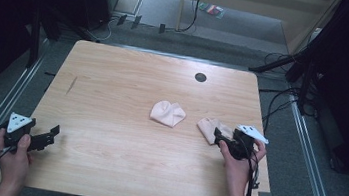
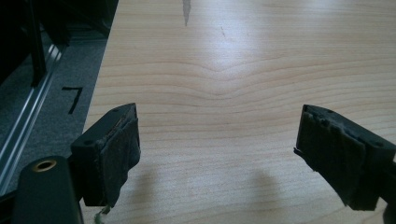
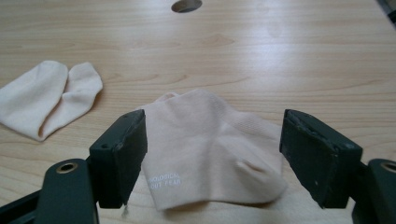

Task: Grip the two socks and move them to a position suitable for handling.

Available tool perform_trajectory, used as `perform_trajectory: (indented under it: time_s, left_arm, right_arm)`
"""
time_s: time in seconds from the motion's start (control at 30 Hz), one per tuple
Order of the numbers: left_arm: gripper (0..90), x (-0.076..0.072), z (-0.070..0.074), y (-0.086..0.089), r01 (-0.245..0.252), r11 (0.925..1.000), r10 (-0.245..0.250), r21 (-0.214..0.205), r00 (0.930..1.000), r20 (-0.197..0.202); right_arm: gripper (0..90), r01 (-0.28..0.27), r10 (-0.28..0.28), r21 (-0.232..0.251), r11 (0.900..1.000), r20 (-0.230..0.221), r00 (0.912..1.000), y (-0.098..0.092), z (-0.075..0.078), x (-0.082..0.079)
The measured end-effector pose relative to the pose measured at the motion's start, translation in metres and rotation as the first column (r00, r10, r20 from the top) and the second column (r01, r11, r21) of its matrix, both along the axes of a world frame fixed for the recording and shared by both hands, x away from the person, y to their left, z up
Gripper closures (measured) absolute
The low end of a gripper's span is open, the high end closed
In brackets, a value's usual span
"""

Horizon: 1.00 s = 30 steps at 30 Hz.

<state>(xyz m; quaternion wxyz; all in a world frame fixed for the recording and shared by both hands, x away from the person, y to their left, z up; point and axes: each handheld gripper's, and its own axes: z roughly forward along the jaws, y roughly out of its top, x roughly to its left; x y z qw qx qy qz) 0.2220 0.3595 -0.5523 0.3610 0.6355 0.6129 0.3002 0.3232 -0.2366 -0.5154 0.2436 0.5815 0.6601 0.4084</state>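
Two pale peach socks lie on the wooden table (image 1: 113,85). One sock (image 1: 167,113) rests folded near the middle, also seen as the far sock (image 3: 46,98) in the right gripper view. The other sock (image 1: 208,127) lies at the right; this near sock (image 3: 210,149), with small white lettering, sits between the jaws of my right gripper (image 1: 225,139) (image 3: 212,161), which stands open around it. My left gripper (image 1: 44,135) (image 2: 217,149) is open over bare wood near the table's front left edge.
A round dark cable hole (image 1: 200,77) (image 3: 186,5) sits at the back of the table. A short dark mark (image 1: 72,84) (image 2: 187,11) is on the wood at the left. Grey floor, metal rails and cables surround the table.
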Motion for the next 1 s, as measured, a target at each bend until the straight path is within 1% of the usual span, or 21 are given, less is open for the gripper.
perform_trajectory:
  time_s: [0.13, 0.17, 0.2, 0.3, 0.4, 0.47, 0.5, 0.53, 0.57, 0.6, 0.63, 0.67, 0.7, 0.73, 0.8, 0.83, 0.87, 0.9, 0.93, 0.97, 1.0]
  left_arm:
    - [13.8, 0.000, 0.000, 0.001, -0.003, 1.0000, 0.003, -0.004, 1.0000, 0.000]
    - [13.8, 0.000, 0.000, 0.001, -0.005, 1.0000, 0.005, -0.005, 1.0000, -0.002]
    - [13.8, 0.000, 0.000, 0.001, -0.004, 1.0000, 0.004, -0.006, 1.0000, -0.001]
    - [13.8, 0.000, 0.000, 0.001, -0.002, 1.0000, 0.002, -0.004, 1.0000, -0.002]
    - [13.8, 0.000, 0.000, 0.001, -0.001, 1.0000, 0.001, -0.004, 1.0000, -0.002]
    - [13.8, 0.000, 0.000, 0.001, -0.001, 1.0000, 0.001, -0.006, 1.0000, -0.002]
    - [13.8, 0.000, 0.000, 0.001, -0.002, 1.0000, 0.002, -0.007, 1.0000, -0.001]
    - [13.8, 0.000, 0.000, 0.001, -0.002, 1.0000, 0.002, -0.008, 1.0000, 0.001]
    - [13.8, 0.000, 0.000, 0.001, -0.002, 1.0000, 0.002, -0.008, 1.0000, 0.001]
    - [13.8, 0.001, 0.000, 0.001, -0.002, 1.0000, 0.002, -0.008, 1.0000, 0.000]
    - [13.8, 0.001, 0.000, 0.001, -0.001, 1.0000, 0.001, -0.006, 1.0000, -0.009]
    - [13.8, 0.001, 0.000, 0.001, -0.001, 1.0000, 0.001, -0.006, 1.0000, -0.009]
    - [13.8, 0.001, 0.000, 0.001, -0.002, 1.0000, 0.001, -0.006, 1.0000, -0.007]
    - [13.8, 0.001, 0.000, 0.001, -0.001, 1.0000, 0.001, -0.006, 1.0000, -0.010]
    - [13.8, 0.001, 0.000, 0.001, 0.000, 1.0000, 0.000, -0.009, 0.9999, -0.010]
    - [13.8, 0.001, 0.000, 0.001, -0.001, 1.0000, 0.001, -0.008, 0.9999, -0.011]
    - [13.8, 0.001, 0.000, 0.001, -0.002, 1.0000, 0.002, -0.009, 0.9999, -0.010]
    - [13.8, 0.001, 0.000, 0.001, -0.002, 1.0000, 0.002, -0.009, 1.0000, -0.009]
    - [13.9, 0.001, 0.000, 0.001, -0.002, 1.0000, 0.002, -0.009, 1.0000, -0.009]
    - [13.9, 0.001, 0.000, 0.001, -0.004, 0.9999, 0.004, -0.010, 1.0000, -0.006]
    - [13.8, 0.001, 0.000, 0.001, -0.004, 0.9999, 0.004, -0.010, 1.0000, -0.006]
  right_arm:
    - [22.9, 0.002, -0.002, 0.000, 1.0000, -0.030, 0.9995, 0.006, -0.006, 0.010]
    - [23.1, 0.015, -0.015, 0.013, 0.9998, -0.048, 0.9988, 0.009, -0.010, 0.015]
    - [23.1, 0.015, -0.015, 0.013, 0.9998, -0.048, 0.9988, 0.009, -0.010, 0.015]
    - [22.1, 0.007, -0.007, 0.006, 1.0000, -0.075, 0.9972, 0.015, -0.018, 0.020]
    - [22.0, 0.001, -0.001, 0.008, 1.0000, -0.078, 0.9969, 0.019, -0.020, 0.022]
    - [21.0, -0.015, 0.014, -0.012, 0.9998, -0.081, 0.9966, 0.023, -0.023, 0.023]
    - [21.2, -0.018, 0.015, -0.033, 0.9993, -0.095, 0.9954, 0.026, -0.026, 0.024]
    - [21.7, -0.016, 0.012, -0.038, 0.9992, -0.107, 0.9942, 0.027, -0.028, 0.025]
    - [21.7, -0.016, 0.012, -0.038, 0.9992, -0.107, 0.9942, 0.027, -0.028, 0.025]
    - [22.1, -0.016, 0.010, -0.052, 0.9985, -0.114, 0.9934, 0.028, -0.030, 0.025]
    - [23.8, -0.011, 0.002, -0.087, 0.9961, -0.106, 0.9944, 0.030, -0.032, 0.025]
    - [23.8, -0.011, 0.002, -0.087, 0.9961, -0.106, 0.9944, 0.030, -0.032, 0.025]
    - [26.6, -0.017, 0.007, -0.106, 0.9942, -0.098, 0.9952, 0.031, -0.033, 0.025]
    - [26.6, -0.017, 0.007, -0.106, 0.9942, -0.098, 0.9952, 0.031, -0.033, 0.025]
    - [30.8, -0.016, 0.003, -0.141, 0.9898, -0.089, 0.9960, 0.032, -0.033, 0.023]
    - [32.8, -0.018, 0.006, -0.144, 0.9894, -0.083, 0.9965, 0.032, -0.034, 0.023]
    - [37.5, -0.009, -0.002, -0.145, 0.9893, -0.075, 0.9972, 0.031, -0.034, 0.022]
    - [46.0, 0.008, -0.018, -0.142, 0.9899, -0.067, 0.9976, 0.030, -0.034, 0.021]
    - [46.0, 0.008, -0.018, -0.142, 0.9899, -0.067, 0.9976, 0.030, -0.034, 0.021]
    - [56.7, 0.005, -0.014, -0.140, 0.9902, -0.065, 0.9978, 0.028, -0.033, 0.020]
    - [56.7, 0.005, -0.014, -0.140, 0.9902, -0.065, 0.9978, 0.028, -0.033, 0.020]
